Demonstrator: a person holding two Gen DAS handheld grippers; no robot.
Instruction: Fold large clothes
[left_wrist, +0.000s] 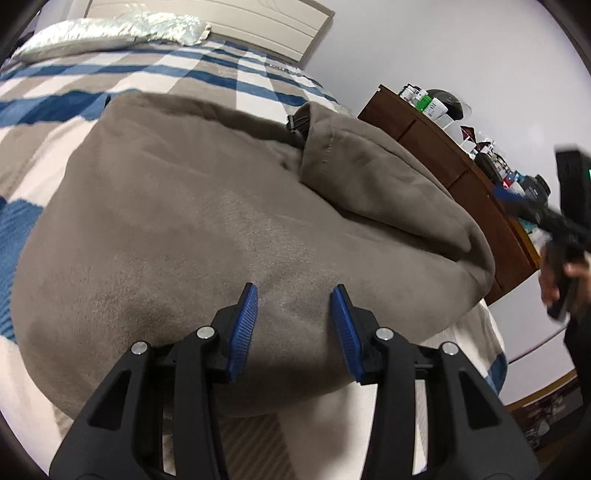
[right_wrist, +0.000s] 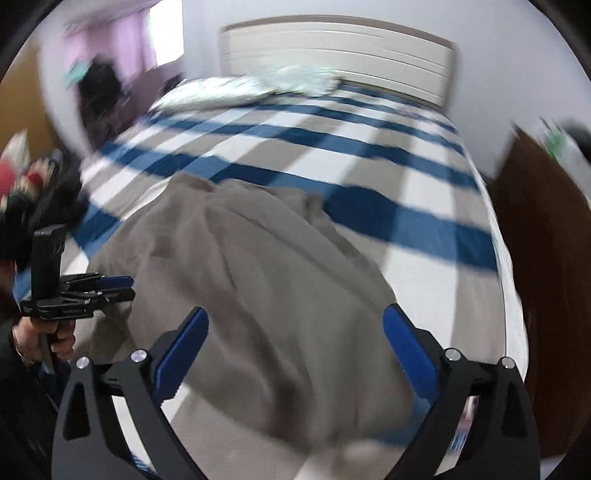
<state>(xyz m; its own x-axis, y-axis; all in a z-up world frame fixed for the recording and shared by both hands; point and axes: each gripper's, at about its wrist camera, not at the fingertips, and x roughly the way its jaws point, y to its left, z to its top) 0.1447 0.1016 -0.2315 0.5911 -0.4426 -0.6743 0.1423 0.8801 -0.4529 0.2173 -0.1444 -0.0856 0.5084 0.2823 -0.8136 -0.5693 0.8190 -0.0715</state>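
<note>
Big taupe garment (left_wrist: 207, 236) heaped on the striped bed (right_wrist: 369, 147); left gripper (left_wrist: 294, 295) half-open just above its near edge, right gripper (right_wrist: 295, 321) spread wide over it, holding nothing.

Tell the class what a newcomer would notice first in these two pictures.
A big taupe fleece garment lies heaped across the near part of the bed. Under it spreads a blue, white and beige checked bedspread, with a pale silvery pillow by the headboard.
</note>
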